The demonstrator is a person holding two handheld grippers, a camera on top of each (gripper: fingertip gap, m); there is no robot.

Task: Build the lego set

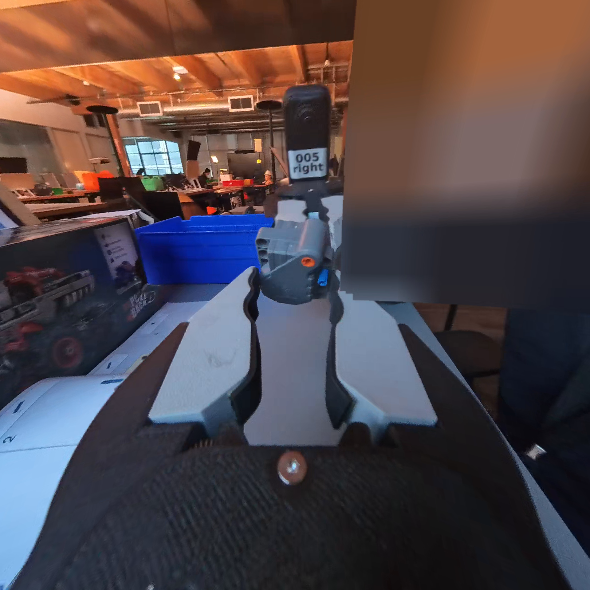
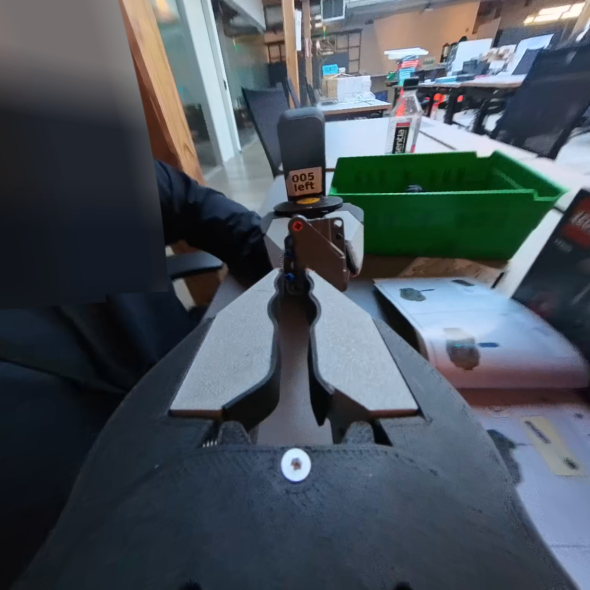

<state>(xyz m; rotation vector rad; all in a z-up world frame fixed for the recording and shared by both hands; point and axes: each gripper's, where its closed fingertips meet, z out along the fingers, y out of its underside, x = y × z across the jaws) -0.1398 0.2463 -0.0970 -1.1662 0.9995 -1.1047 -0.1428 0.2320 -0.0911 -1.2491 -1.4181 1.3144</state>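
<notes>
Opposed close wrist views, shared grey assembly [image 1: 292, 265]

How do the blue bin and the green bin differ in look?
The blue bin, seen in the left wrist view, stands behind the set's box; the green bin, in the right wrist view, stands beside a clear bottle. The green bin holds something dark; the blue bin's inside is hidden. Both are open plastic bins.

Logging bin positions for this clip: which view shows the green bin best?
The right wrist view: the green bin sits past the right gripper, its front wall and open top visible, though slightly blurred. The left wrist view shows none of it, only a blue bin behind the left gripper.
</notes>
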